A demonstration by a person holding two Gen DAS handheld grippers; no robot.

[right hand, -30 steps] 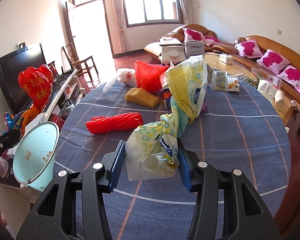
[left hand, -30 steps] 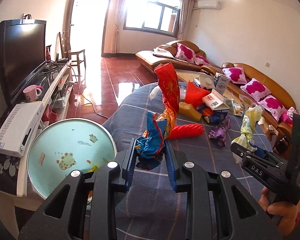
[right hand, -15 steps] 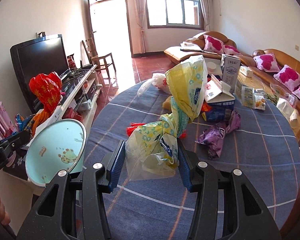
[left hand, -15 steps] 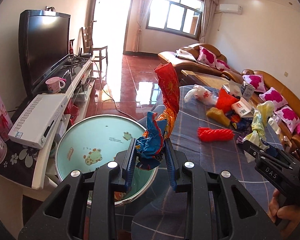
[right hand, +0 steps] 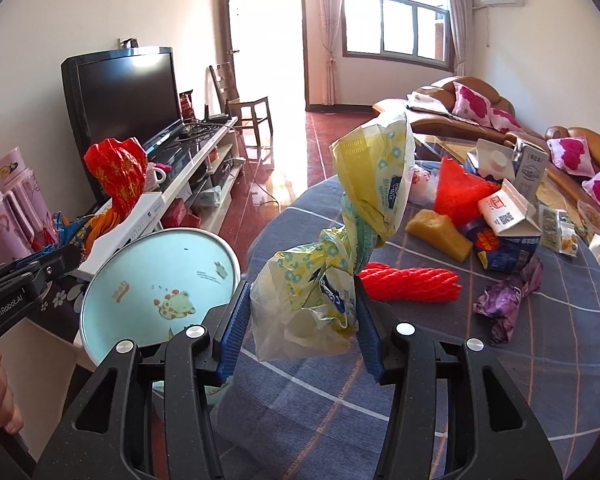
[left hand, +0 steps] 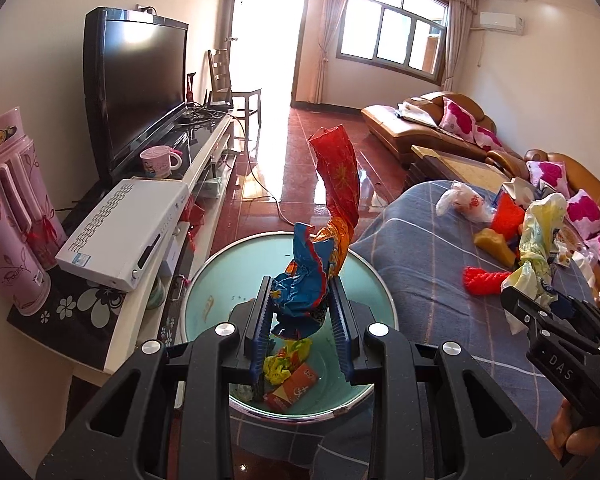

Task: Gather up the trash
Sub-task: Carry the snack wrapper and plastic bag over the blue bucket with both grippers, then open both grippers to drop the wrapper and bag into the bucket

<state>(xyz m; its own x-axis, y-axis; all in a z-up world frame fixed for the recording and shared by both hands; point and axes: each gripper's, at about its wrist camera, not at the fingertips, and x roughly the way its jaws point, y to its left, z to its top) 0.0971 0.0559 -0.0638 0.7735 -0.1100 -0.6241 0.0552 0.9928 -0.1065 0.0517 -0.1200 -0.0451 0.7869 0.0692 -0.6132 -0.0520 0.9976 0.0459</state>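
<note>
Left gripper (left hand: pixel 300 320): clamped on red-blue foil wrapper (left hand: pixel 320 264), held directly over trash bin (left hand: pixel 220 280) for release.
Right gripper (right hand: pixel 300 336): grasping yellow plastic bag (right hand: pixel 340 248) above tabletop (right hand: pixel 500 380); bin at 9 o'clock.

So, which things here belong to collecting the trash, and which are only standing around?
For the job:
- red and blue wrapper in the left tongs
- yellow plastic bag in the right tongs
- bin
- red netting, purple foil, milk carton

Standing around:
- television
- pink mug
- sofa cushions
</note>
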